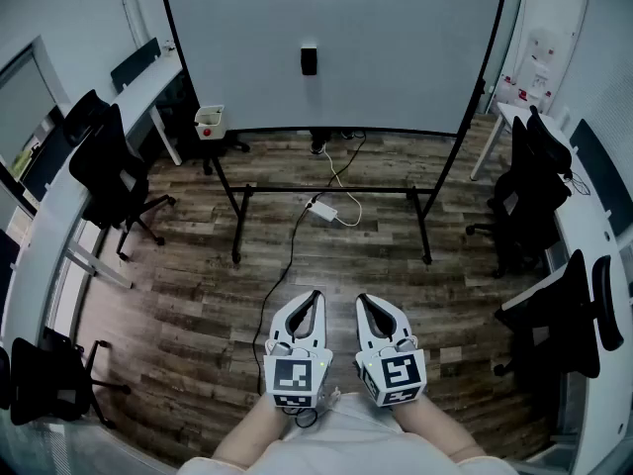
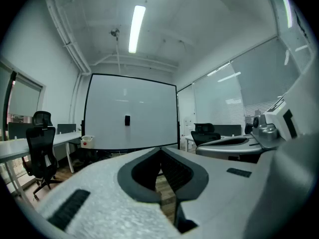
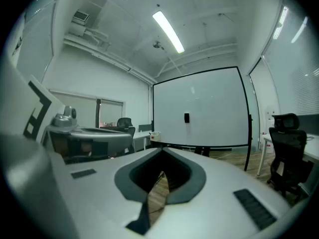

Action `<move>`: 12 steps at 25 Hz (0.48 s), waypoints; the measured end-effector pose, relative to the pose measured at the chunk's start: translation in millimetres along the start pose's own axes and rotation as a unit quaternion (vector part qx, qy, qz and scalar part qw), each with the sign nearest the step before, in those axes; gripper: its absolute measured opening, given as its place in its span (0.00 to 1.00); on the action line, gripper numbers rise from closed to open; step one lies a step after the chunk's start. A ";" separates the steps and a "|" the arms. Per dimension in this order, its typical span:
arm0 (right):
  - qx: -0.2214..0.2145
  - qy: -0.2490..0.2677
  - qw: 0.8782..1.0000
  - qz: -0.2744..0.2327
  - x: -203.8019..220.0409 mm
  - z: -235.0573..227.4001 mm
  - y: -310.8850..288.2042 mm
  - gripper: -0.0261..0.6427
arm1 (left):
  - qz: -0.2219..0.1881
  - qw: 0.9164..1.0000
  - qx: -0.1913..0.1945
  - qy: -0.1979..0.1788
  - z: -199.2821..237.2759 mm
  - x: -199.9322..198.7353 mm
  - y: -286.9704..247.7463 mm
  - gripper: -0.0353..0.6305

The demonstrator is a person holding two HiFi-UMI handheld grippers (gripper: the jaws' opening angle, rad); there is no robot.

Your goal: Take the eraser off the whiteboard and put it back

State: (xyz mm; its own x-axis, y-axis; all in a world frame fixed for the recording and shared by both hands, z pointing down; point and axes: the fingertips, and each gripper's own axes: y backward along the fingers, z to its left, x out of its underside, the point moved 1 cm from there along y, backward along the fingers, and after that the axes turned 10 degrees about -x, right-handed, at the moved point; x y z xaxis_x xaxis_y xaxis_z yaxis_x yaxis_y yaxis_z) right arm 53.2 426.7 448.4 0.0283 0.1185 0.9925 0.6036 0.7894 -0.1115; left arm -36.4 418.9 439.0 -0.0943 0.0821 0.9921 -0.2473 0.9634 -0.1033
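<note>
Both grippers [image 1: 316, 295] [image 1: 364, 301] with fingers pressed together, eraser [image 1: 310, 60] seemingly on whiteboard [image 1: 396, 47], cable [image 1: 290, 255] head-view only

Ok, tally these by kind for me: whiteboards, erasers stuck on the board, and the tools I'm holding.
Whiteboard: 1
Eraser: 1
Tools: 2, the left tool and the right tool
Total: 4
</note>
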 end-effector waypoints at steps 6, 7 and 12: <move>0.000 -0.002 1.000 0.000 0.8 4.8 -2.1 0.08 | 0.003 1.000 0.001 0.005 4.9 2.4 1.6 0.08; 0.001 -0.003 1.000 -0.001 1.0 5.5 -2.4 0.08 | 0.003 1.000 0.000 0.007 6.0 3.0 2.1 0.08; 0.010 -0.010 1.000 0.005 4.1 7.6 -5.8 0.08 | 0.003 1.000 -0.002 0.006 12.0 4.6 4.0 0.08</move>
State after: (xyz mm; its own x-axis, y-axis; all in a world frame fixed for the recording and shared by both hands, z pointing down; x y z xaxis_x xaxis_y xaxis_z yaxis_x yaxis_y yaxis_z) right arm 43.8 427.2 452.7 0.0184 0.1393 0.9901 0.5875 0.7998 -0.1235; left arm -49.4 420.0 442.3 -0.0839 0.0903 0.9924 -0.2424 0.9641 -0.1083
